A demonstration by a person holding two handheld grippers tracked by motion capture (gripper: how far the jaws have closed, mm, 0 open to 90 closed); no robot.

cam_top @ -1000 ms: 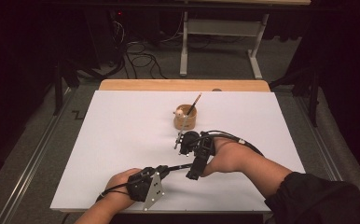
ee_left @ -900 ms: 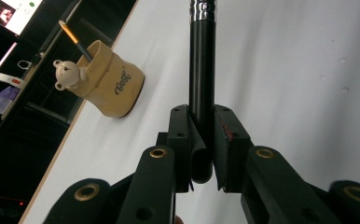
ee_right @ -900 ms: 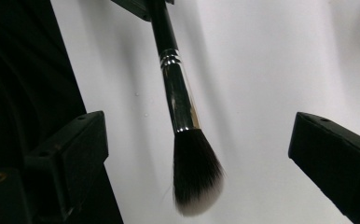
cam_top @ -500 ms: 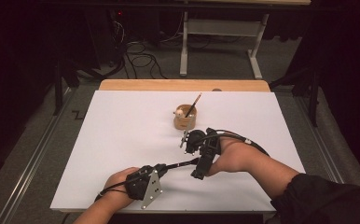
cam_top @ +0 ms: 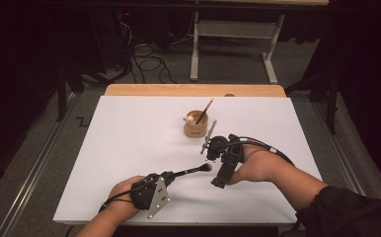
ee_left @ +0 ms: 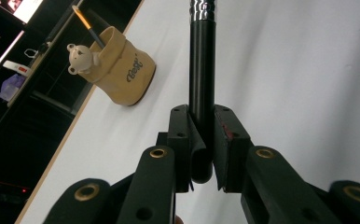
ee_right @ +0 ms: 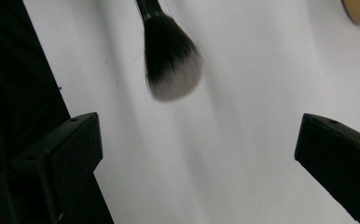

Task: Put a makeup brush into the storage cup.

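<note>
Makeup brush (ee_left: 201, 70) is clamped by its black handle in the left gripper (ee_left: 201, 140), held above the white table (cam_top: 129, 148); bristles cut off there, blurred in the right gripper view. Right gripper (ee_right: 197, 154) is seen spread wide, nothing grasped.

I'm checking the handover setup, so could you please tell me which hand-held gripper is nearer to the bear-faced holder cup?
Right. The right hand-held gripper sits just in front of the cup, slightly to its right; the left hand-held gripper, shut on the makeup brush, is farther back.

a dim lab: white table (cam_top: 129, 148), floor cables (cam_top: 144, 57), metal stand (cam_top: 233, 44) behind
</note>
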